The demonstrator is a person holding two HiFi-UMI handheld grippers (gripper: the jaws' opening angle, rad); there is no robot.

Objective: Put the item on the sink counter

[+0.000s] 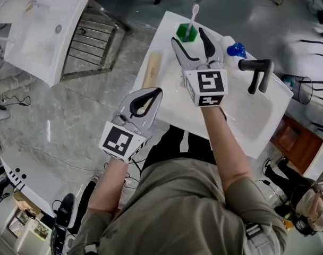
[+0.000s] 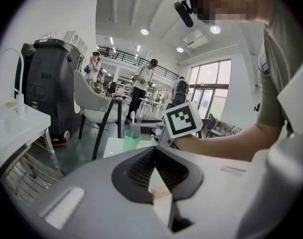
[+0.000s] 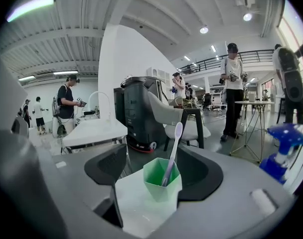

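A green cup (image 1: 186, 33) with a lilac toothbrush (image 1: 194, 14) in it stands upright at the far end of the white sink counter (image 1: 167, 97). My right gripper (image 1: 189, 36) is open, with a jaw on either side of the cup and a gap showing on both sides. In the right gripper view the cup (image 3: 162, 179) and toothbrush (image 3: 172, 147) sit between the dark pads. My left gripper (image 1: 149, 98) hovers at the counter's left edge, shut with nothing held. The left gripper view shows its closed jaws (image 2: 154, 151) and the cup (image 2: 131, 141) beyond.
A pale wooden block (image 1: 151, 69) lies along the counter's left edge. A blue spray bottle (image 1: 236, 50) and a black faucet (image 1: 257, 72) stand right of the cup, by the basin (image 1: 254, 118). A second white sink (image 1: 44, 31) stands far left.
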